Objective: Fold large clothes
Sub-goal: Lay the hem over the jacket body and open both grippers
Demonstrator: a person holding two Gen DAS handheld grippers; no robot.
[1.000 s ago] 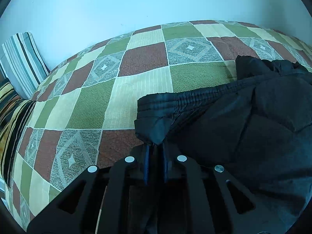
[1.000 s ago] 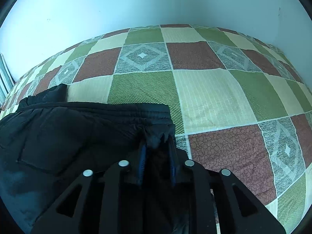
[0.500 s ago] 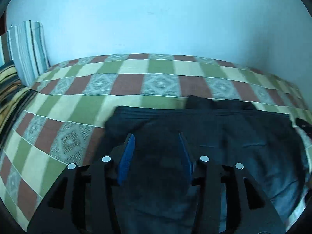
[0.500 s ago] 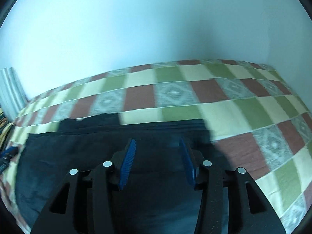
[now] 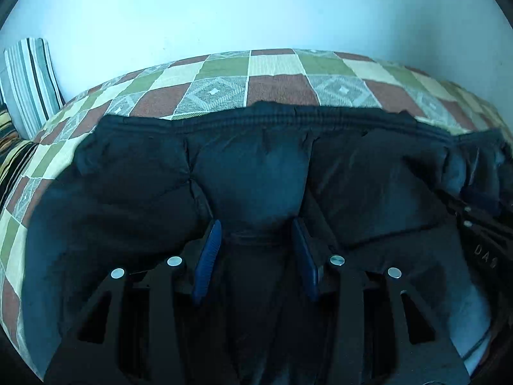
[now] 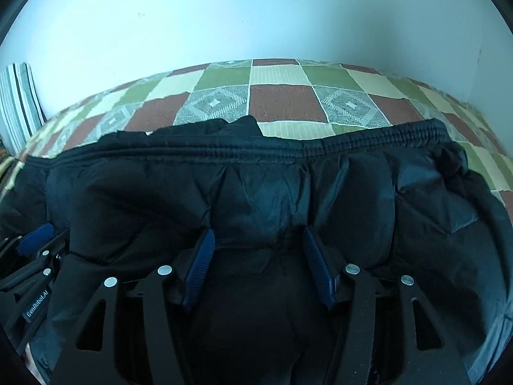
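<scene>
Now both grippers — left gripper (image 5: 256, 234), right gripper (image 6: 256, 243) — fingers spread, just opening, over the black jacket (image 5: 256, 166).

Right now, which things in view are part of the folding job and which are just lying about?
Job:
- black padded jacket with ribbed hem, lying on the bed
- left gripper, jaws open above it after opening
- right gripper, jaws open, just widened

Lying about:
- checked green, brown and cream bedspread
- striped pillow
</scene>
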